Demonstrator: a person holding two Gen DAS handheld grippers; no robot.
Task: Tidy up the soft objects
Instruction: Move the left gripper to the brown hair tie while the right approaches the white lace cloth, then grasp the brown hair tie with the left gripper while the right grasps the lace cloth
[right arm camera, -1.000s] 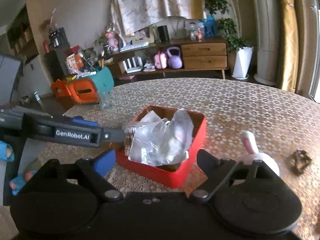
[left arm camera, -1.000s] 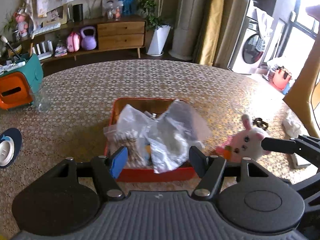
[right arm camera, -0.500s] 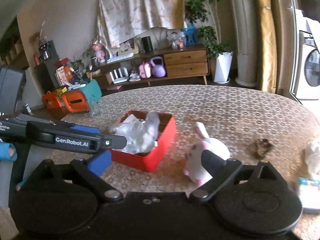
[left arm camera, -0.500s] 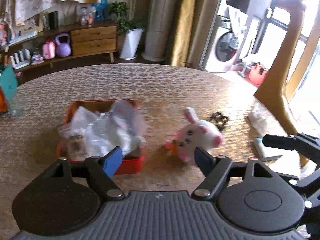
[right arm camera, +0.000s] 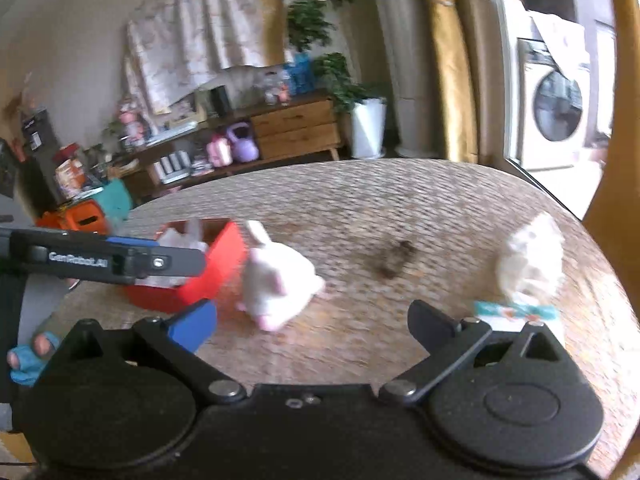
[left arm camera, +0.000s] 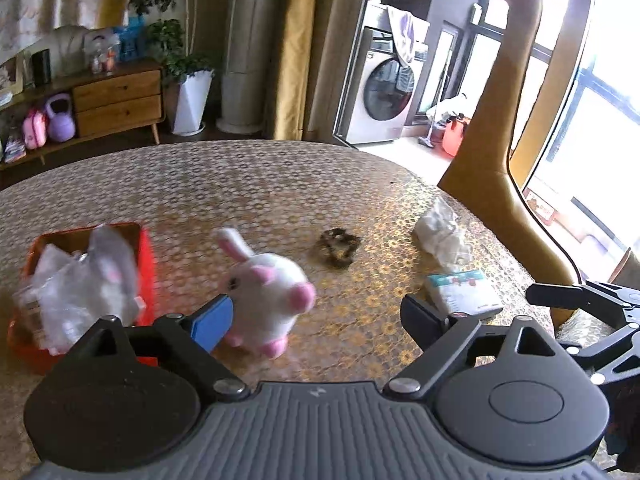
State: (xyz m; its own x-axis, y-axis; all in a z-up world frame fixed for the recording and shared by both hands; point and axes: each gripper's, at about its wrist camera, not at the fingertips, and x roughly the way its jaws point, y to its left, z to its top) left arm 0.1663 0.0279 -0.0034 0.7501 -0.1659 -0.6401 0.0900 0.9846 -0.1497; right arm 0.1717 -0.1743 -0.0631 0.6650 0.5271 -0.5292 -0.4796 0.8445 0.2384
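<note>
A white and pink plush rabbit [left arm camera: 267,285] lies on the patterned table just right of a red box [left arm camera: 146,276] that holds crumpled plastic bags [left arm camera: 84,280]. My left gripper [left arm camera: 316,322] is open and empty, its blue fingertip just in front of the rabbit. My right gripper [right arm camera: 312,326] is open and empty, with the rabbit [right arm camera: 276,280] ahead on its left and the red box [right arm camera: 216,264] behind it. A crumpled white wad [left arm camera: 438,232] and a tissue pack [left arm camera: 460,290] lie to the right. The wad [right arm camera: 528,260] and pack [right arm camera: 516,312] also show in the right wrist view.
A dark ring-shaped hair tie [left arm camera: 340,245] lies mid-table, also in the right wrist view [right arm camera: 396,258]. A tan giraffe figure [left arm camera: 508,128] stands beyond the table's right edge. The left gripper's arm [right arm camera: 104,258] crosses the right wrist view over the box.
Both grippers have swung right, away from the red box toward the rabbit and the items on the right. Both jaws stayed open and empty.
</note>
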